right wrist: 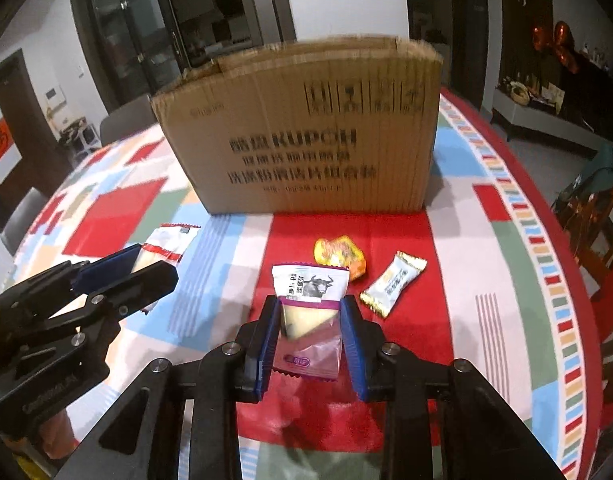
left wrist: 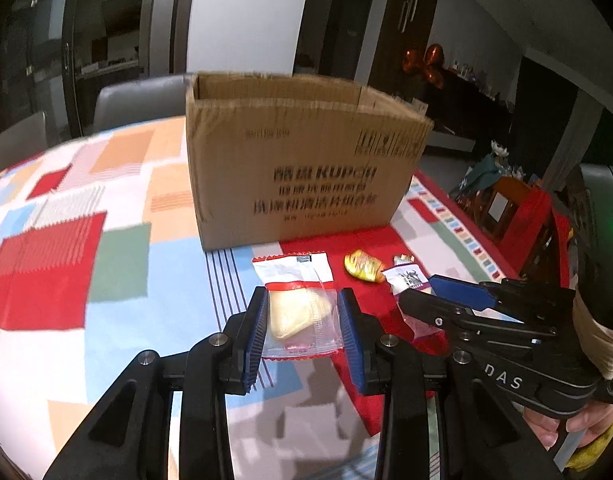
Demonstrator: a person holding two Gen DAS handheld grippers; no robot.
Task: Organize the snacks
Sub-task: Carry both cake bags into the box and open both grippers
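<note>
Counter [right wrist: 506, 184] has a loud patchwork cloth, cardboard box [right wrist: 306, 128] at the back, dim room behind. Left gripper [left wrist: 302, 312] fingers straddle a red-edged snack [left wrist: 296, 300]; right gripper [right wrist: 310, 320] fingers straddle a purple snack [right wrist: 308, 308], grip unclear.

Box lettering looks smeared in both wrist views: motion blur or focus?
Left wrist view: the cardboard box print is streaked, while the left gripper looks sharp, suggesting motion blur. Right wrist view: same smear on the box; fisheye bends its edges.
</note>
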